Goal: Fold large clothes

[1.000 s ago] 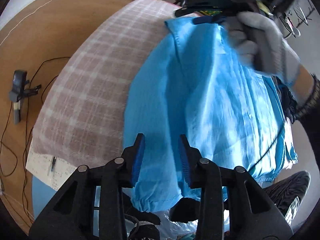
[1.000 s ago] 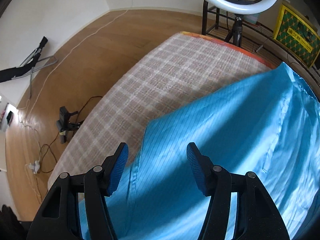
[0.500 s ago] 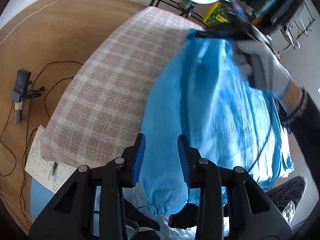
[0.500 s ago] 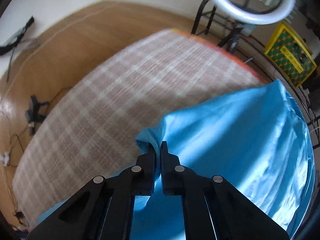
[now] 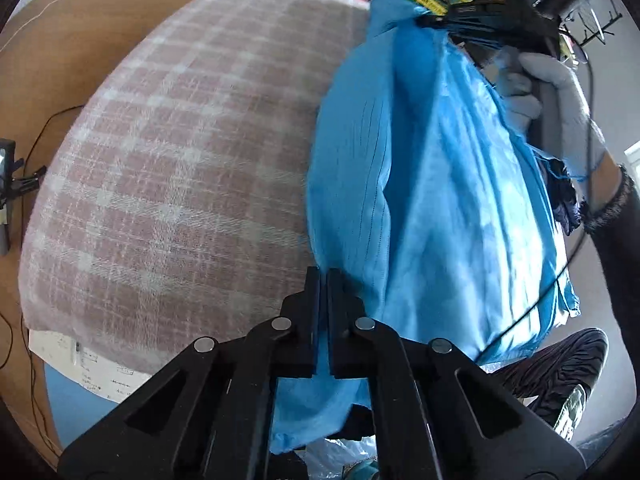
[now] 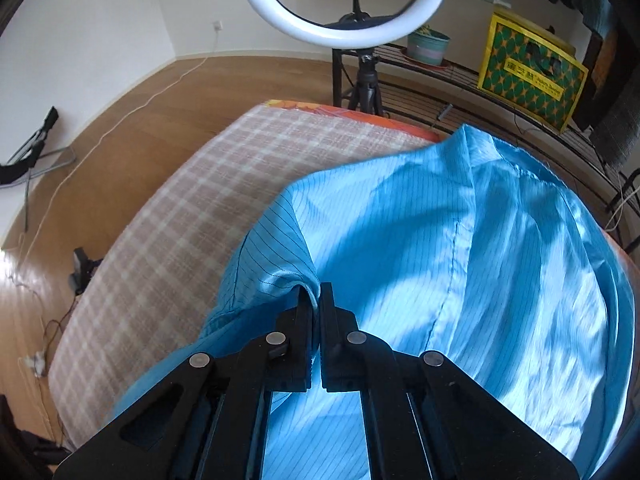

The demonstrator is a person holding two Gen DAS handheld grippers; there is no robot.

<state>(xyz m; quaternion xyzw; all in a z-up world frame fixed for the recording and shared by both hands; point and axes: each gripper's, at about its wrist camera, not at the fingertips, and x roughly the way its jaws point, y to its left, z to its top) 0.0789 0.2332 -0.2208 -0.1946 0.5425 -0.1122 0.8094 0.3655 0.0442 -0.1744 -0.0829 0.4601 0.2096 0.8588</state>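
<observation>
A large bright blue garment [image 5: 432, 184] hangs bunched over the right side of the plaid-covered table [image 5: 180, 152]. My left gripper [image 5: 323, 280] is shut on the garment's lower left edge near the table's front. My right gripper [image 6: 316, 292] is shut on a fold of the same garment [image 6: 460, 248]; it also shows in the left wrist view [image 5: 424, 20], held up high at the garment's far corner by a gloved hand [image 5: 556, 92].
A ring light on a stand [image 6: 344, 8] and a black rack with a yellow box [image 6: 532, 76] stand beyond the table's far end. Cables and a small black device [image 5: 8, 160] lie on the wooden floor at left. A paper sheet [image 5: 80, 360] sticks out at the table's front.
Both grippers went from open to shut on the blue garment, the right first, then the left. The right gripper lifted its corner, pulling the cloth off the plaid toward the right.
</observation>
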